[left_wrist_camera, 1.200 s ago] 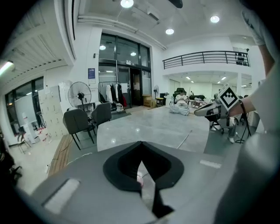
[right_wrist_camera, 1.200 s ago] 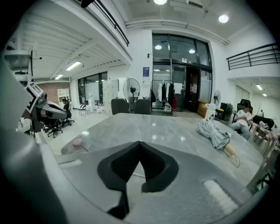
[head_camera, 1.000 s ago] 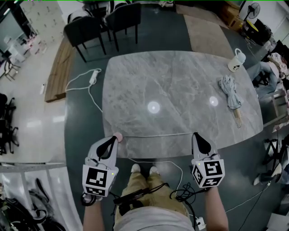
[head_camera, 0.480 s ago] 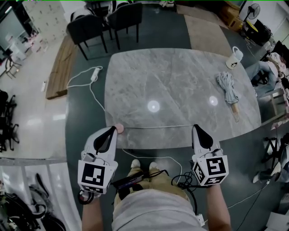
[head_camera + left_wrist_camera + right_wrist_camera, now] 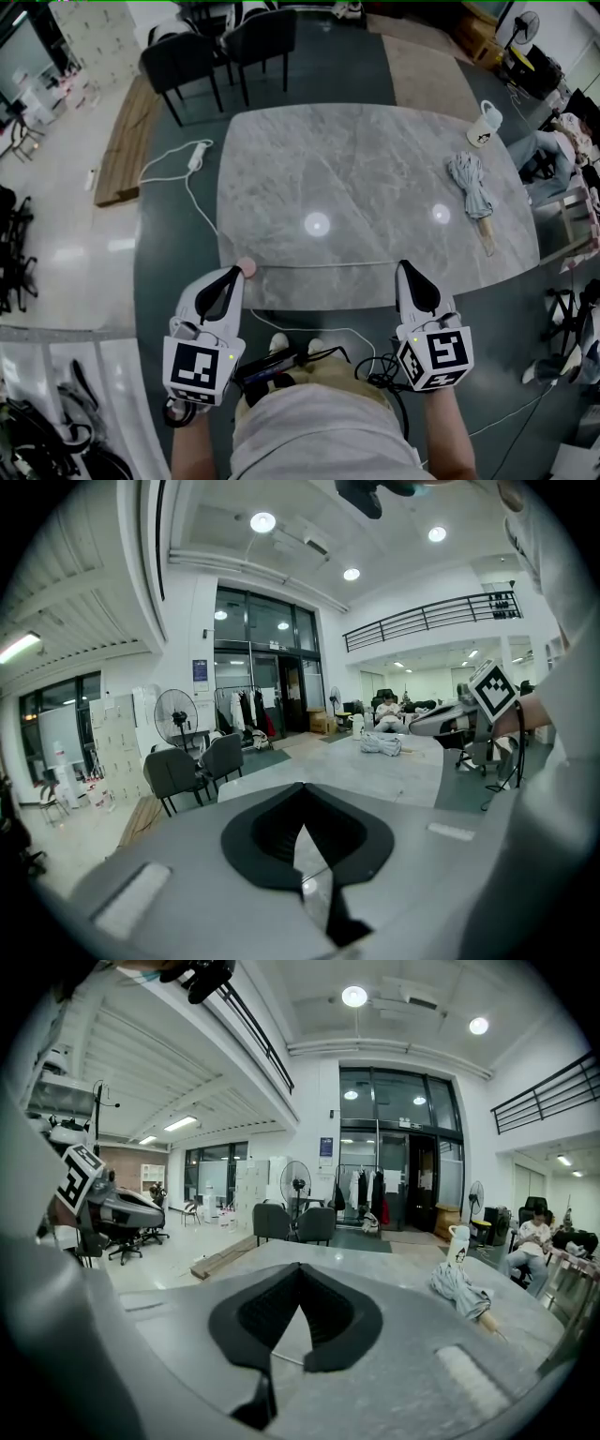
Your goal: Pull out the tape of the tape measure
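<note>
Clamping the left gripper (image 5: 237, 274) tight on a small round pink tape measure case (image 5: 247, 267), jaws pressed together, the case poking out just past the tips toward the right. Pinching in the right gripper (image 5: 404, 270), likewise clenched, the free end of the thin pale tape (image 5: 328, 265); in the right gripper view, showing as a fine line crossing low between the black pads (image 5: 337, 1321).

Stretched almost straight from case to right gripper, running across the near strip of the grey marble-patterned table (image 5: 375, 159) with rounded corners, just inside its near edge. No telling whether touching the tabletop or hanging just above it. Both grippers side by side at that near edge, well apart, pointing away from the person.

Farther out, toward the table's right side: a folded grey umbrella (image 5: 472, 190) with a pale wooden handle, lying flat, and beyond it, near the far right corner, a white cup with a handle (image 5: 486, 125), standing upright. Two round bright light reflections on the tabletop, well apart from the tape.

Past the far left corner, two black chairs (image 5: 216, 47) on the dark floor. Left of the table, a white power strip (image 5: 197, 157) with its white cable trailing across the floor, near a long wooden board (image 5: 120, 141). Below the near edge, between the grippers, the person's light shoes (image 5: 279, 344).
</note>
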The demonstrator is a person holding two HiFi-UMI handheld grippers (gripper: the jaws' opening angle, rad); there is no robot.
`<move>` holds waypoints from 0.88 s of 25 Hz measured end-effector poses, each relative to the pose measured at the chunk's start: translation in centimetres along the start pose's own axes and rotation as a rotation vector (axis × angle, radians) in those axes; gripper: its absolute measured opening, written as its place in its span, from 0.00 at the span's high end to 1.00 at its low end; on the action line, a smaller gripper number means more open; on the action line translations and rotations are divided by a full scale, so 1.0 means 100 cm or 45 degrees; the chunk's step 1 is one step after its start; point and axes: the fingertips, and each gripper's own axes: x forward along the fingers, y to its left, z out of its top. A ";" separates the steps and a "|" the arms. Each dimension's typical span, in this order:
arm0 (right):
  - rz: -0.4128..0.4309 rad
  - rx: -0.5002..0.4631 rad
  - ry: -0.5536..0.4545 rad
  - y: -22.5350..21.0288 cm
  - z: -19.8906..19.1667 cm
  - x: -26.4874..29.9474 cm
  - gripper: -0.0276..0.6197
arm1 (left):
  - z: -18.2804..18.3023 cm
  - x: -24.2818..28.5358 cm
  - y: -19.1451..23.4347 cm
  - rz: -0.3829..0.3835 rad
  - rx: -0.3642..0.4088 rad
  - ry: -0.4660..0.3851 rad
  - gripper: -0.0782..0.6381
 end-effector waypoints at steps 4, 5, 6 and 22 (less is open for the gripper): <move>0.008 0.013 0.000 0.002 -0.001 0.001 0.95 | -0.002 0.001 -0.001 0.000 0.004 0.009 0.87; 0.009 0.013 0.001 0.003 -0.001 0.001 0.95 | 0.000 0.002 -0.001 -0.002 0.011 0.003 0.87; 0.010 0.013 0.001 0.003 -0.001 0.002 0.95 | 0.001 0.003 -0.001 -0.005 0.016 -0.003 0.87; 0.034 0.017 0.005 0.006 0.000 0.012 0.95 | -0.007 0.011 0.001 0.006 0.006 0.032 0.87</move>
